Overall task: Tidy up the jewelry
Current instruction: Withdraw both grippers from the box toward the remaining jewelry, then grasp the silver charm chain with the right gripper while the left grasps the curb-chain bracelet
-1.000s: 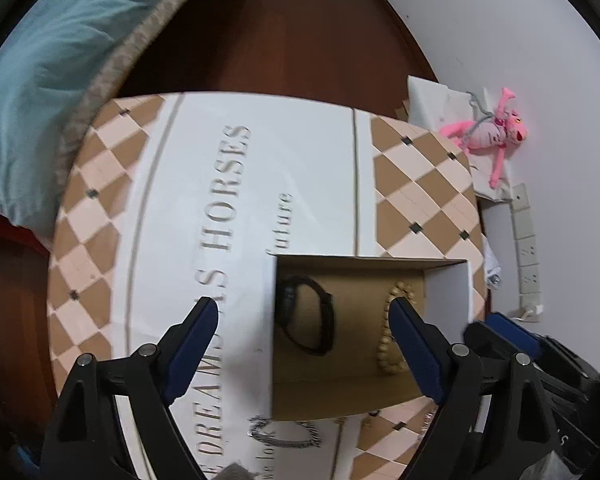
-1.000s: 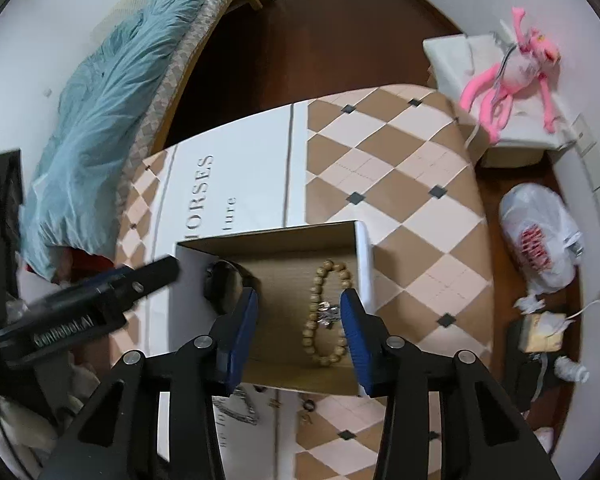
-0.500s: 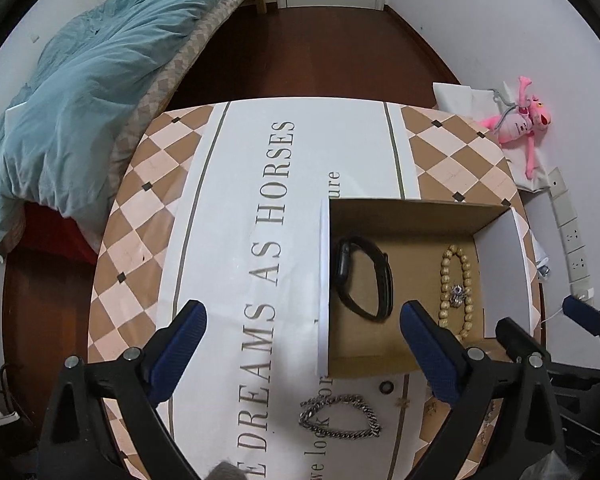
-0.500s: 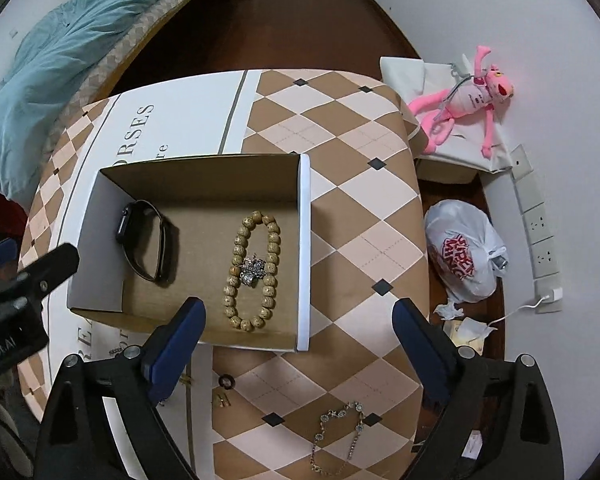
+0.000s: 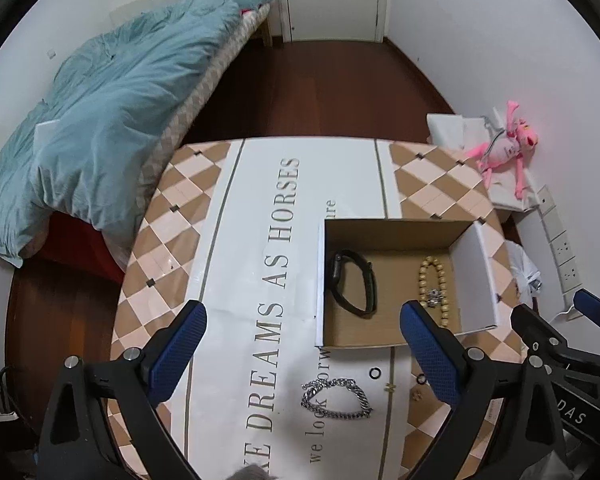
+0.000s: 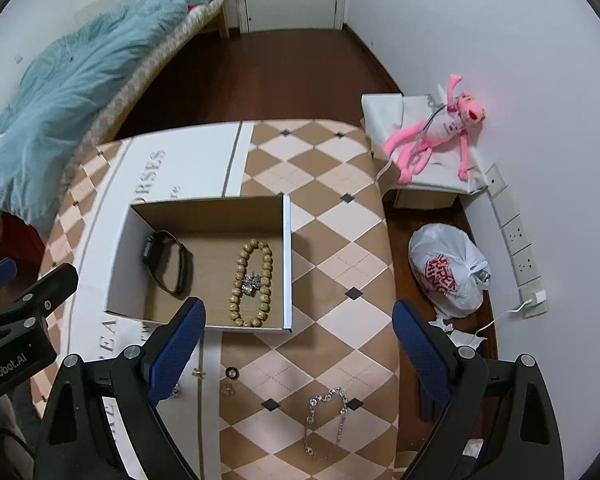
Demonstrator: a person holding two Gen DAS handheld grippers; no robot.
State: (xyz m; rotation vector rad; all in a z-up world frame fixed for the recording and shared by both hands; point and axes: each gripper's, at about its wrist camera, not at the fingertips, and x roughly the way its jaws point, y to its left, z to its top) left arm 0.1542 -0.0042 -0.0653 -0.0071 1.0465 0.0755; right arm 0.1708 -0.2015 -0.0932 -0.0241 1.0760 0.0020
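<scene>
An open cardboard box (image 5: 474, 276) (image 6: 287, 264) stands on the table. In it lie a black watch band (image 5: 352, 282) (image 6: 166, 266), a wooden bead bracelet (image 5: 430, 280) (image 6: 252, 280) and a small silver piece (image 6: 250, 283) on the beads. In front of the box lie a silver chain bracelet (image 5: 336, 398), a thin crystal chain (image 6: 326, 420), a black ring (image 5: 375, 373) (image 6: 231, 372) and small earrings (image 6: 228, 390). My left gripper (image 5: 302, 354) and right gripper (image 6: 296, 352) are both open, empty, held above the table's near side.
The table wears a checked cloth (image 6: 332, 184) with printed lettering. A bed with a blue duvet (image 5: 100, 128) is at the left. A pink plush toy (image 6: 436, 132), a plastic bag (image 6: 448, 276) and wall sockets (image 6: 516, 236) are at the right.
Both grippers have risen and pulled back from the box. The right gripper has opened wide, leaving the silver piece on the beads. More of the room shows now.
</scene>
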